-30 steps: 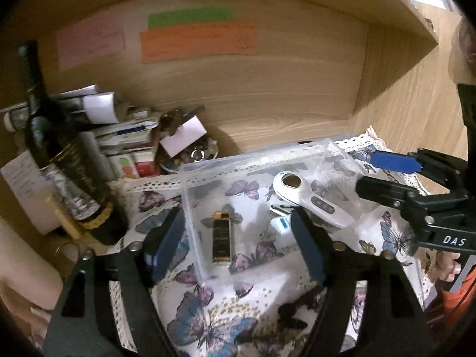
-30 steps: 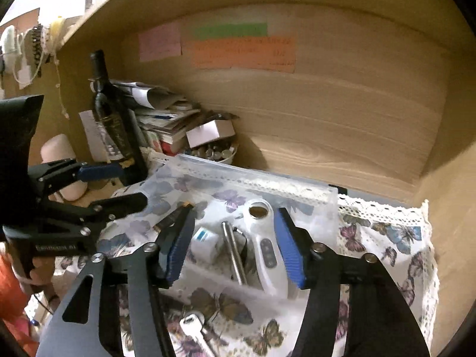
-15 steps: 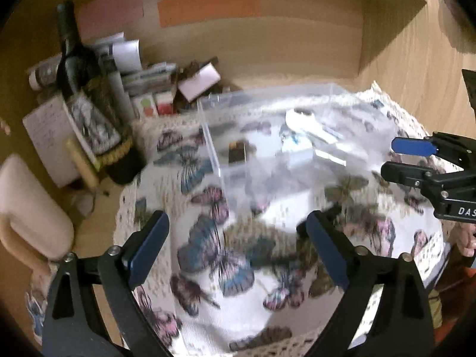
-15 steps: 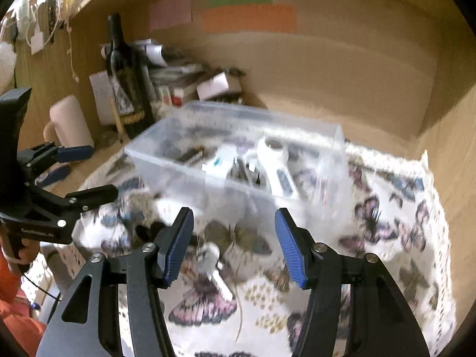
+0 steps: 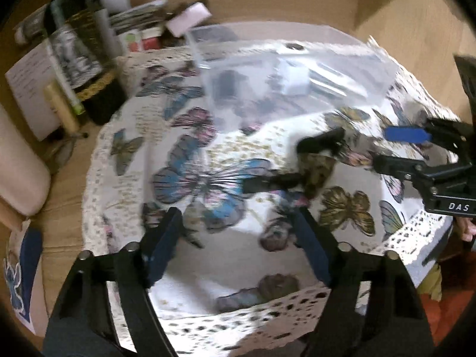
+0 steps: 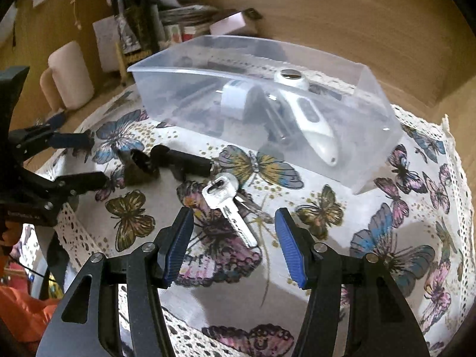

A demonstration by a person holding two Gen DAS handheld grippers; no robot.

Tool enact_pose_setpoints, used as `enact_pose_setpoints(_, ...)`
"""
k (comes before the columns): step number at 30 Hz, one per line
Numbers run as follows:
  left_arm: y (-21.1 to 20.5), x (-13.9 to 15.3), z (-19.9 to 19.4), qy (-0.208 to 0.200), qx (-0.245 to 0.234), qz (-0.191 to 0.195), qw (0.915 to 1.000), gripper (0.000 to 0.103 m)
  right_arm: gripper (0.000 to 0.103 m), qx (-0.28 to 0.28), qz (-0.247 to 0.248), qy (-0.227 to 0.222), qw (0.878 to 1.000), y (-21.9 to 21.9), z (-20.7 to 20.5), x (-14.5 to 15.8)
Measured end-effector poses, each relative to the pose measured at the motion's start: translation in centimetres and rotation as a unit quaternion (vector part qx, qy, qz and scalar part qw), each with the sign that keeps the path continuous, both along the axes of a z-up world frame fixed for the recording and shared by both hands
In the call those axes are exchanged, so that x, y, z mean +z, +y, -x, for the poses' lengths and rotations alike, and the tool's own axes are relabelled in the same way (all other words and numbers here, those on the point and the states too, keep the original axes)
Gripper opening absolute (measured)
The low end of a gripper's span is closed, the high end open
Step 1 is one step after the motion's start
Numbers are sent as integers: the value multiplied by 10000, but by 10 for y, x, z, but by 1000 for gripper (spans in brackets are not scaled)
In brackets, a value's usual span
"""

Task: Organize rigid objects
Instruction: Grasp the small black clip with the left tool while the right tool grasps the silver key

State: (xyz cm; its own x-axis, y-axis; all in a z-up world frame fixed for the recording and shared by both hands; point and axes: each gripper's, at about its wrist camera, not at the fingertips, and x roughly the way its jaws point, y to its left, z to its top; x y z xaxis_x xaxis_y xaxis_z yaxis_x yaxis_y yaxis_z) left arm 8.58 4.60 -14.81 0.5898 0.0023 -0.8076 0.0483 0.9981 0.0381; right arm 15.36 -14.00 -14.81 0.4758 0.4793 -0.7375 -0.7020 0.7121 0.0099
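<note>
A clear plastic box (image 6: 372,110) stands on a butterfly-print cloth (image 6: 395,238) and holds a white handheld device (image 6: 309,116), a small white block (image 6: 235,98) and other small items. A silver key (image 6: 229,205) and a black clip-like object (image 6: 175,160) lie on the cloth in front of the box. My right gripper (image 6: 233,242) is open and empty, just in front of the key. My left gripper (image 5: 238,245) is open and empty above the cloth (image 5: 208,178), short of the black object (image 5: 318,145) and the box (image 5: 282,74). The left view is blurred.
A dark wine bottle (image 5: 80,53), stacked papers and small boxes (image 5: 142,23) fill the back left of the wooden shelf. A pale pink cylinder (image 6: 71,74) lies at the left. The shelf's side wall (image 5: 416,29) rises at the right.
Both grippers have pulled back from above the box and tilted down toward the cloth's front. The key and black object have come into view. Both stay open.
</note>
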Motion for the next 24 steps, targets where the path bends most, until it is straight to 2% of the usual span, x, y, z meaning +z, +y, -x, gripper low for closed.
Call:
enact_pose_setpoints(5,-10,0,-9,32,-121,97,9999,69,48,124,151,-77,9998,12,0,0)
enact_pose_setpoints(13,-16,0,-27,74,-63,251,9996,69,48,238,408,-199,9987,23,-5,-3)
enact_pose_setpoints(16,-15,0,-31,23,38,265,9996,61,48,298,407,-206,9985,24,-9,-4)
enact_pose_setpoints(17,-15,0,-31,5,61,265,9996,54,48,300,388,-207,9986,24,-10,-4)
enact_pose_setpoints(19,-14,1,-32,-24,89,274,9996,44,37,379,354,-155,9985,26,-11,-5)
enact_pose_setpoints(21,-13,2,-31,-44,105,306,9995,44,32,407,299,-141,9986,26,-11,-5)
enact_pose_setpoints(22,-13,2,-30,-58,109,303,9995,44,23,407,275,-150,9987,25,-11,-5)
enact_pose_setpoints(24,-12,2,-29,-82,110,304,9994,44,22,372,198,-108,9991,22,-11,-4)
